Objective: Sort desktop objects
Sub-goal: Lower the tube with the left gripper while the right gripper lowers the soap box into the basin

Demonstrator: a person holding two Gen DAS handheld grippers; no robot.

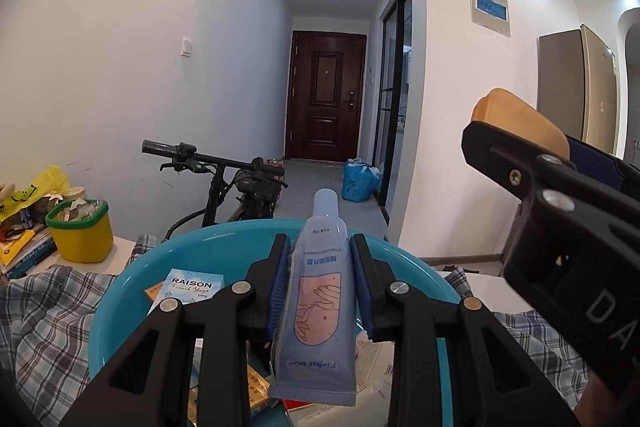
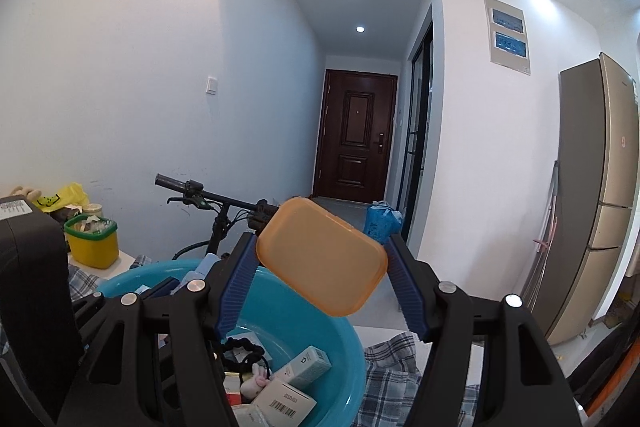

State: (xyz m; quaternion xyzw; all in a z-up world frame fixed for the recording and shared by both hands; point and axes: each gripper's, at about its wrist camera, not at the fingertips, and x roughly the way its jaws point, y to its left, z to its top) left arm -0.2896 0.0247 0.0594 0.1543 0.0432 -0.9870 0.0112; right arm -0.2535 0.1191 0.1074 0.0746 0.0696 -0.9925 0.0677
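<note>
1. Teal basin [image 1: 120, 291] already holds small boxes, so the sorting looks partly done.
2. Left gripper [image 1: 320, 283] is clamped on a blue hand-cream tube [image 1: 318, 307] above the basin; right gripper [image 2: 320, 271] grips an orange plastic case [image 2: 320, 255], both not yet dropped.
3. Plaid cloth [image 1: 44, 319] covers the table; yellow tub [image 1: 82, 231], bicycle [image 1: 224, 179] and hallway door [image 1: 324, 95] sit behind.

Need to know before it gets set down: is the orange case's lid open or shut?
Shut. The orange case, tilted between the right tool's blue pads, shows its lid flush with the body, no gap visible.
</note>
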